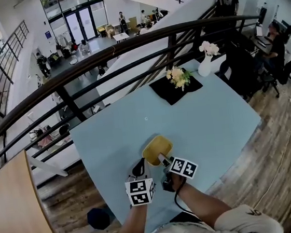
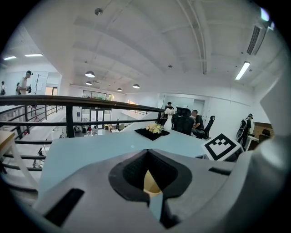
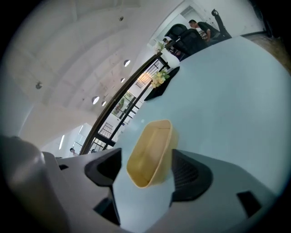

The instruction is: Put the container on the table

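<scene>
A shallow yellow container (image 1: 157, 149) rests on the light blue table (image 1: 208, 116) near its front edge. My right gripper (image 1: 162, 160) is at the container's near end. In the right gripper view the container (image 3: 150, 154) lies between the spread jaws of the right gripper (image 3: 146, 169), which is open, and its side is close to the right pad. My left gripper (image 1: 140, 167) points at the container's left corner. Its jaws are shut in the left gripper view (image 2: 152, 191), and a sliver of the yellow container (image 2: 151, 182) shows through their gap. Contact cannot be told.
A black mat (image 1: 170, 94) with a flower bunch (image 1: 178, 76) and a white vase (image 1: 205, 66) sit at the table's far side. A dark railing (image 1: 127, 45) runs behind the table. A wooden desk (image 1: 15, 206) stands left. People sit at the right (image 1: 278, 46).
</scene>
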The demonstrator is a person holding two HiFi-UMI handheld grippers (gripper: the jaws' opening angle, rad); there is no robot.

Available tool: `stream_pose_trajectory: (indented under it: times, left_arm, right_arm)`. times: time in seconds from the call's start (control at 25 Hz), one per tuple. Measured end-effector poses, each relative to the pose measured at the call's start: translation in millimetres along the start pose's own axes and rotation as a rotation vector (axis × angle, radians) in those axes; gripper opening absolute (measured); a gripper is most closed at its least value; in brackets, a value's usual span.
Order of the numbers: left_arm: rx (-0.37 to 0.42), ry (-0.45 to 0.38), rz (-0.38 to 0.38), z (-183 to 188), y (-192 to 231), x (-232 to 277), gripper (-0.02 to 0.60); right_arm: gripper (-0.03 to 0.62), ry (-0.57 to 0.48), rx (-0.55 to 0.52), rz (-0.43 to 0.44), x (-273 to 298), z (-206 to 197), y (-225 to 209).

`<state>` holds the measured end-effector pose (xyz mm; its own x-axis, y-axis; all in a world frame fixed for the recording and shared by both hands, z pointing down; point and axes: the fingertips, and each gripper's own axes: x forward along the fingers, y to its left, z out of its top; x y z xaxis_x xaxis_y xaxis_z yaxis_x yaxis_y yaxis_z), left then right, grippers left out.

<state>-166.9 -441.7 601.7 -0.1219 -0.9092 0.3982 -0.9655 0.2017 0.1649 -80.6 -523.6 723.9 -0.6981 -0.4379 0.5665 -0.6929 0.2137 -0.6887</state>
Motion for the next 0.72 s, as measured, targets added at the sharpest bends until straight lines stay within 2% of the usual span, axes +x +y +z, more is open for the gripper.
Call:
stream_pose_trajectory:
  times: [0.08,0.2,0.28,0.48,0.6,0.72]
  left_arm:
    - [0.005,-0.003,-0.008,0.9,-4.4,-4.4,0.005]
    - [0.014,-0.009,-0.021,4.1,-14.4,-15.1,0.005]
    - [0.022,-0.017,-0.032,7.4,-21.7,-23.6,0.005]
    - [0.049,-0.034,-0.069,15.7,-41.7,-44.7,0.005]
    - [0.062,-0.052,-0.091,21.1,-54.5,-61.0,0.005]
    - [0.080,-0.067,-0.117,25.0,-66.3,-78.7,0.005]
  right_arm:
    - [0.129,-0.035,-0.049,-0.039,-14.0,3.0,-1.8]
    - [0.030,-0.069,-0.108,-0.046,-35.3,5.5,3.2]
    - [0.006,-0.093,-0.144,-0.027,-49.8,7.3,12.0]
    - [0.003,-0.173,-0.257,0.045,-88.3,14.6,42.1]
    - [0.003,-0.218,-0.326,0.052,-115.6,16.9,57.0]
    - [0.003,-0.263,-0.351,0.048,-145.0,17.9,67.7]
